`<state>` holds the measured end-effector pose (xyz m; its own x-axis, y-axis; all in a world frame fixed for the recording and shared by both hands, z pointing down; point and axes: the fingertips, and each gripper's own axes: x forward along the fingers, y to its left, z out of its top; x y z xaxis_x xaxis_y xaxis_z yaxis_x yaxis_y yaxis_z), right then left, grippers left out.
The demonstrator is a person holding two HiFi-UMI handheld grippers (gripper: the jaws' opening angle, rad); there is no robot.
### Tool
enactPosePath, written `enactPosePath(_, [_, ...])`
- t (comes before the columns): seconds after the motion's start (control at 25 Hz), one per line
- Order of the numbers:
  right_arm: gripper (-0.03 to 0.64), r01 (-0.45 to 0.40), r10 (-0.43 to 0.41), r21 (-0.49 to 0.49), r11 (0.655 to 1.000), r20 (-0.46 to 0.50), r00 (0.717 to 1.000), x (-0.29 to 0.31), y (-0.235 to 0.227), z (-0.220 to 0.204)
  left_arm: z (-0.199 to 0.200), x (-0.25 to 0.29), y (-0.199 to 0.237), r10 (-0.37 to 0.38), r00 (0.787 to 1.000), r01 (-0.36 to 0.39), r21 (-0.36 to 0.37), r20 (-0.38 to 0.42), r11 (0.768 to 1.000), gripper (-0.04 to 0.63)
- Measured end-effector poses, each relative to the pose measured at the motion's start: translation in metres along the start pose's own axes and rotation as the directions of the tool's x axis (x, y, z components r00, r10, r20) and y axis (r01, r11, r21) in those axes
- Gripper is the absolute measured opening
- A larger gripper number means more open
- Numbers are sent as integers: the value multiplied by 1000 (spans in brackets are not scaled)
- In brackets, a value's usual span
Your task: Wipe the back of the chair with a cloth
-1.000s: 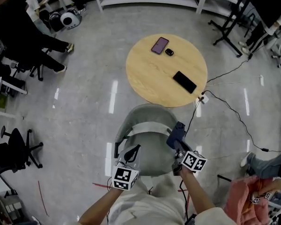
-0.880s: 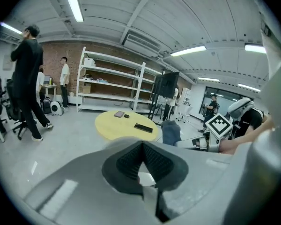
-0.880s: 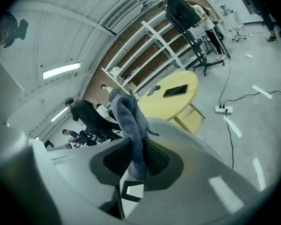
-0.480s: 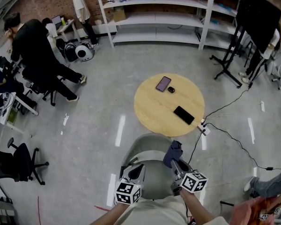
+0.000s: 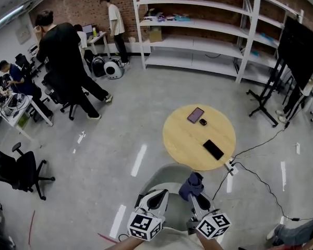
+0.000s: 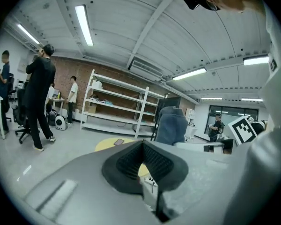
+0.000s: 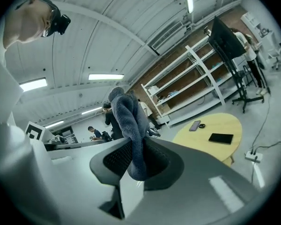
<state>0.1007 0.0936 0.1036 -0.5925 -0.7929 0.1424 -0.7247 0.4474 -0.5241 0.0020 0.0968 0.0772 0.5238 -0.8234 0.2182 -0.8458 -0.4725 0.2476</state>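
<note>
The grey chair (image 5: 164, 177) stands right below me at the bottom of the head view, partly hidden by both grippers. My right gripper (image 5: 194, 196) is shut on a blue-grey cloth (image 5: 191, 185), which stands bunched above the jaws over the chair's right side. In the right gripper view the cloth (image 7: 131, 121) hangs between the dark pads of that gripper (image 7: 133, 146). My left gripper (image 5: 159, 194) hovers over the chair's left side, its jaw tips meeting with nothing held. From the left gripper (image 6: 141, 146) view the cloth (image 6: 171, 125) shows off to the right.
A round wooden table (image 5: 183, 139) stands just beyond the chair, bearing two phones (image 5: 213, 149) and a small dark item. A power strip (image 5: 230, 166) and cables lie right of it. People (image 5: 68, 56) and a black office chair (image 5: 21, 171) are at left, white shelves (image 5: 198, 30) behind.
The head view has tilted up, showing much more of the room, so chair and grippers sit lower in frame. The right gripper still holds the cloth; both grippers stay over the chair.
</note>
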Motion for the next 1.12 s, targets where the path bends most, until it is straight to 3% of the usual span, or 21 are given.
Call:
enactPosePath(0.16, [83, -56, 57, 23, 998, -23, 998, -4, 27, 4, 3, -13, -7, -14, 1000, 14, 8, 3, 1000, 0])
enactPosePath(0.44, [81, -134, 136, 29, 991, -86, 987, 16, 33, 29, 26, -2, 2, -36, 999, 36, 30, 13, 999, 0])
enactPosePath(0.6, [81, -145, 139, -79, 986, -75, 987, 21, 29, 43, 30, 7, 5, -38, 999, 36, 62, 19, 997, 0])
enactPosePath(0.8, [81, -101, 94, -66, 993, -102, 990, 1, 9, 33, 12, 12, -13, -67, 998, 68, 49, -14, 996, 0])
enactPosePath(1.12, [81, -92, 83, -66, 994, -136, 987, 8, 15, 25, 10, 14, -11, -79, 997, 80, 26, -22, 996, 0])
